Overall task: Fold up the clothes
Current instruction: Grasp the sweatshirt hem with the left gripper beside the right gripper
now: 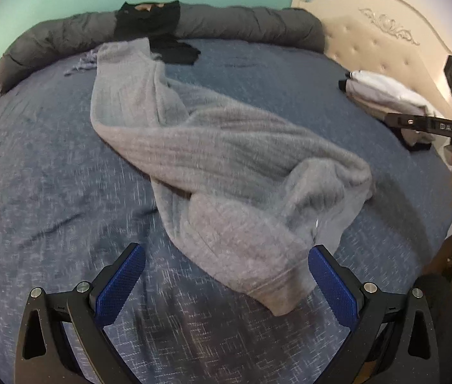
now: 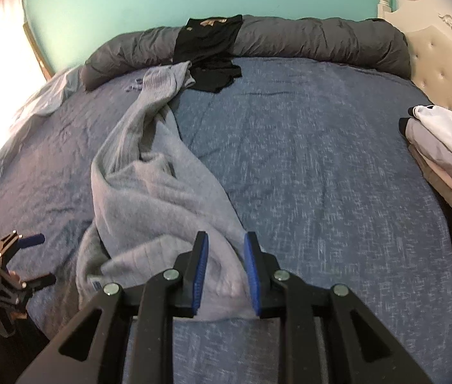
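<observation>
The left gripper is released, jaws spread wide. The near hem of the grey knit sweater lies between its blue pads, but no pad presses on it; the rest under this gripper is bare bed cover.

The right gripper has jaws only a little apart. A fold of the sweater's near end sits in the gap. If the pads really pinch the fabric I cannot tell; a slit shows on each side, so I read it as released.

Room for moving: the blue bed cover is free on a wide zone to the right of the sweater, up to the bed's headboard edge. By that edge there is a stack of folded clothes, white piece on top, well apart from the sweater. Along the far edge, by the green wall, lies a rolled dark grey duvet, with a black garment draped over it & down onto the cover.

The sweater runs diagonal, from the far edge next to the black garment down to the near edge. It is ribbed, light grey, crumpled & twisted, not flat. A small label shows near its lower end.
</observation>
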`<state>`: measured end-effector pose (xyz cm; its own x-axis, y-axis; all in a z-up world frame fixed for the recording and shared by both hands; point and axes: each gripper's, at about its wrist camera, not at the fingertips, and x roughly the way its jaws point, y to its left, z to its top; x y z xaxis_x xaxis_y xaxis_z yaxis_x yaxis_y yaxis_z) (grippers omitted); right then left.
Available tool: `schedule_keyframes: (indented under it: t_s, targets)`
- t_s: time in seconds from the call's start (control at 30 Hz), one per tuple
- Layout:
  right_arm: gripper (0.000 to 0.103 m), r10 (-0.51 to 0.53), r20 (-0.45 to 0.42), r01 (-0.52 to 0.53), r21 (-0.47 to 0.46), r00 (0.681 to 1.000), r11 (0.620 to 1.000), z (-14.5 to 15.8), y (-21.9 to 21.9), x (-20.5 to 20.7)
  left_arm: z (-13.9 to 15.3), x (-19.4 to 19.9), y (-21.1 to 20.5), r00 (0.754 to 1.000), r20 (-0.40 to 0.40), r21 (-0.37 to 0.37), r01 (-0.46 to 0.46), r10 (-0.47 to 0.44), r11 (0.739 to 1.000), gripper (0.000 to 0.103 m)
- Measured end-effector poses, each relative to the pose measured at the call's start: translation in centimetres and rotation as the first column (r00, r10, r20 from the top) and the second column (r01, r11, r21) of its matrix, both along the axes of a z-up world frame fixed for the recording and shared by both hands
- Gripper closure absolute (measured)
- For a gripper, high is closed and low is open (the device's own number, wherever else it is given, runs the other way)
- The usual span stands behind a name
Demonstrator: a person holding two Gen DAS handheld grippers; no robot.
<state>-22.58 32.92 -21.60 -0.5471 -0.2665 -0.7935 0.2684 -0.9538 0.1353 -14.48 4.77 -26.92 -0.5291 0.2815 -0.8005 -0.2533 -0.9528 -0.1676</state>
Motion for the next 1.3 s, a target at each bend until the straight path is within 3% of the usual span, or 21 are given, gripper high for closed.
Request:
schedule_keyframes:
  t_s: [0.33, 0.63, 0.83, 1.3]
  targets:
    - [0.076, 0.014, 0.096, -0.016, 0.017, 0.995, 1.000, -3.3, 0.1, 0.4, -3.4, -0.3, 0.2, 0.996, 0.083, 0.019, -0.021, 0.020, 1.000, 0.000]
    - [0.076, 0.038, 0.092, -0.039, 0.009, 0.995, 0.999, -3.8, -0.9, 0.2, -6.5, -1.4, 0.5, 0.986, 0.167, 0.050, -0.035, 0.026, 0.998, 0.000]
    - [0.076, 0.044, 0.084, -0.044, 0.003, 0.995, 0.999, -3.8, -1.2, 0.0, -8.5, -1.7, 1.2, 0.974, 0.224, 0.009, -0.034, 0.031, 0.999, 0.000]
    - [0.076, 0.040, 0.078, -0.039, -0.007, 0.996, 0.999, -3.5, -1.0, 0.4, -9.6, -1.7, 1.3, 0.959, 0.280, 0.013, -0.042, 0.037, 0.999, 0.000]
